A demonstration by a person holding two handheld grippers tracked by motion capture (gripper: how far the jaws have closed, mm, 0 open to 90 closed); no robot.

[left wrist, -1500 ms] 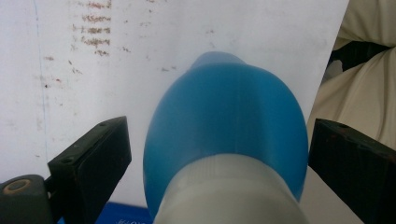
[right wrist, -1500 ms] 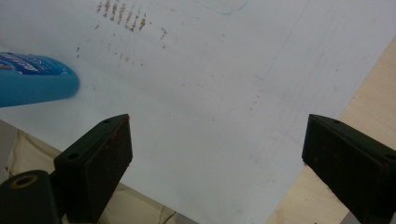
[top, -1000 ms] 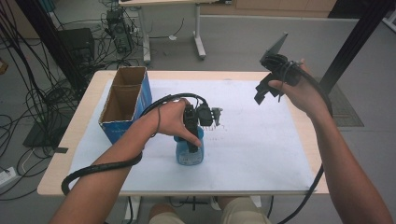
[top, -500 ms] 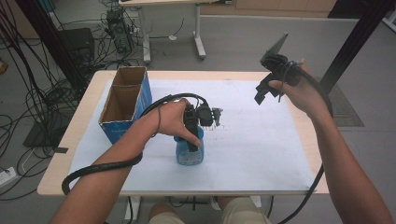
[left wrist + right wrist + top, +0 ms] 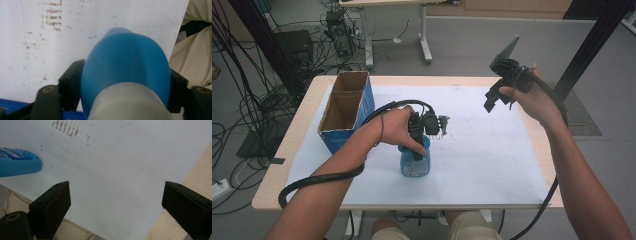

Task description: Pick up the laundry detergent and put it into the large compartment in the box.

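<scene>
Left tongs (image 5: 417, 150) clamped around blue bottle (image 5: 414, 161), upright on the desk (image 5: 492, 150) just right of cardboard box (image 5: 346, 111). Right tongs (image 5: 502, 85) spread wide, raised far right of box. Best lifted straight, squeezing evenly, avoiding tilt.

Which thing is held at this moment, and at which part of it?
The left gripper grips the blue plastic bottle at its upper body, below the white cap. The right gripper holds nothing.
</scene>
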